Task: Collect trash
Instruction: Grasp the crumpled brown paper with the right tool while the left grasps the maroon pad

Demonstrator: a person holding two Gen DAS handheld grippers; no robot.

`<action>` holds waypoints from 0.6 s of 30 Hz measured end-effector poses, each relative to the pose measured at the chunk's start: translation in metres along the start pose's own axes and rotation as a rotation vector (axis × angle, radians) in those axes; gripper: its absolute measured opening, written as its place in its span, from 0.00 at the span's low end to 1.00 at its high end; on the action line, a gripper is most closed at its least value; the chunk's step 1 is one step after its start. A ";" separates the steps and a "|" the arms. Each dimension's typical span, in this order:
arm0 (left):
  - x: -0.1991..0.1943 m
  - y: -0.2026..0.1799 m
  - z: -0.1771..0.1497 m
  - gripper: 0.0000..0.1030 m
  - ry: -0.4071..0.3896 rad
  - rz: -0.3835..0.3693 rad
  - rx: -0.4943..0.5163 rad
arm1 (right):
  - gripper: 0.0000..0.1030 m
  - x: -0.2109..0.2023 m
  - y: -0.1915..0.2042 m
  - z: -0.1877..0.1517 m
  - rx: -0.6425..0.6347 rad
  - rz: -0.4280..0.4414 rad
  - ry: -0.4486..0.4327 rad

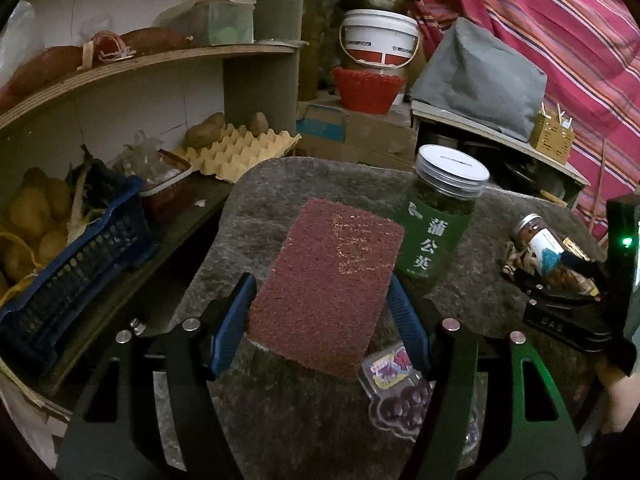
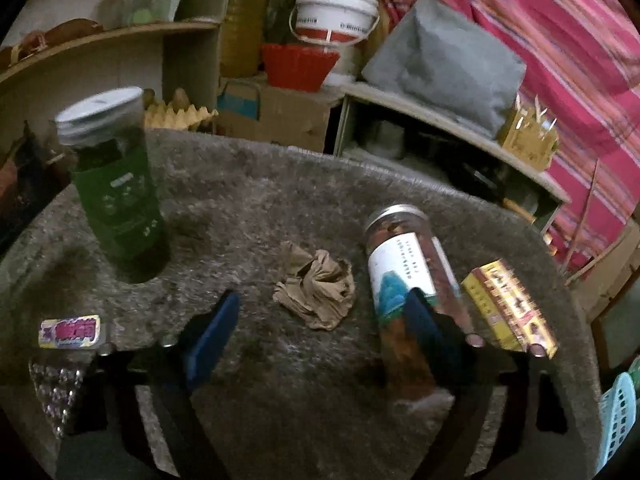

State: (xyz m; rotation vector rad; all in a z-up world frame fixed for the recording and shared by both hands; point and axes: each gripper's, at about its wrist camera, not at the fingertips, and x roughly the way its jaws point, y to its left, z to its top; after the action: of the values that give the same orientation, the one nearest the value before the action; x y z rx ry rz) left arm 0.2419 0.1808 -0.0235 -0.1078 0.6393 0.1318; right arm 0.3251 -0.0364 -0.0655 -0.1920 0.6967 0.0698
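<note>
My left gripper [image 1: 320,312] is shut on a dark red scouring pad [image 1: 326,284] and holds it above the grey stone table [image 1: 280,184]. A purple plastic candy package [image 1: 394,384] lies on the table under it; it also shows in the right wrist view [image 2: 70,332]. My right gripper [image 2: 320,320] is open and empty, low over the table. A crumpled brown paper ball [image 2: 316,288] lies just beyond its fingertips. My right gripper also shows at the right edge of the left wrist view [image 1: 560,280].
A green-labelled jar [image 1: 440,216] [image 2: 114,184] stands upright on the table. A small jar [image 2: 412,276] lies by my right finger, next to a yellow box [image 2: 508,308]. Shelves with an egg tray [image 1: 236,152], potatoes and a blue crate [image 1: 76,264] stand left.
</note>
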 end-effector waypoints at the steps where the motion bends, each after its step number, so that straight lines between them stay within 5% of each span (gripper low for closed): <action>1: 0.002 -0.001 0.000 0.64 0.002 0.004 0.000 | 0.77 0.004 -0.001 0.001 0.007 0.004 0.006; 7: 0.015 -0.001 0.004 0.64 0.016 0.010 -0.009 | 0.72 0.019 0.003 0.006 -0.004 -0.016 0.026; 9: 0.019 -0.002 0.005 0.64 0.022 0.009 -0.011 | 0.58 0.027 0.003 0.007 0.002 -0.007 0.047; 12: 0.022 -0.004 0.007 0.64 0.025 0.013 -0.008 | 0.49 0.032 0.003 0.009 -0.003 -0.016 0.052; 18: 0.020 -0.010 0.011 0.64 0.014 0.003 0.002 | 0.45 0.029 -0.001 0.009 0.010 0.016 0.042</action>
State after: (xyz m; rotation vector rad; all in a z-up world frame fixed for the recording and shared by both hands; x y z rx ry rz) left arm 0.2652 0.1738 -0.0261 -0.1054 0.6538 0.1336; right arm 0.3536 -0.0357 -0.0774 -0.1788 0.7400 0.0775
